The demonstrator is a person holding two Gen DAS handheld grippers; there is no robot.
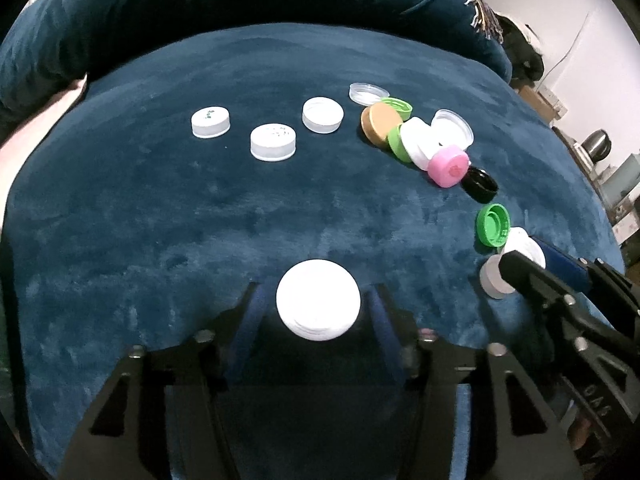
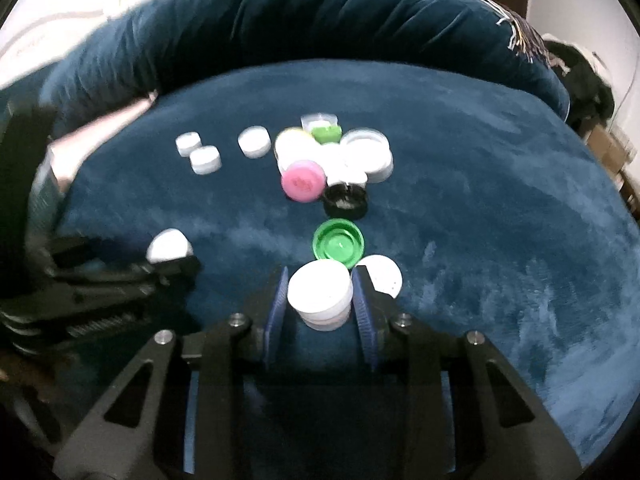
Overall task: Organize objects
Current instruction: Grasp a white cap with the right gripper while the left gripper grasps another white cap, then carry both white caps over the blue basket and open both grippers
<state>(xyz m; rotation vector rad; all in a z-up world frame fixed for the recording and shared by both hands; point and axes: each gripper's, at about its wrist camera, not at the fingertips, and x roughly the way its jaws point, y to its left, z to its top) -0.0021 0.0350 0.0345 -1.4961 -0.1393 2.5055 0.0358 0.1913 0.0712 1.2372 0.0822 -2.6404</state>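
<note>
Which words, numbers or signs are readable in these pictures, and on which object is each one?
No text reads clearly.
Small dark print on two flat white plastic caps: too small.
Raised mark on the pink plastic cap: blurred.
Embossed characters on the right gripper's black frame: unclear.

You get dim indoor light; the blue blanket (image 1: pixel 160 220) reads dark, white caps (image 1: pixel 318 306) blow out slightly. Right wrist view is motion-blurred, left sharper. Heavy fisheye bending, black vignette corners, bright wall (image 1: pixel 580 20) top right.
</note>
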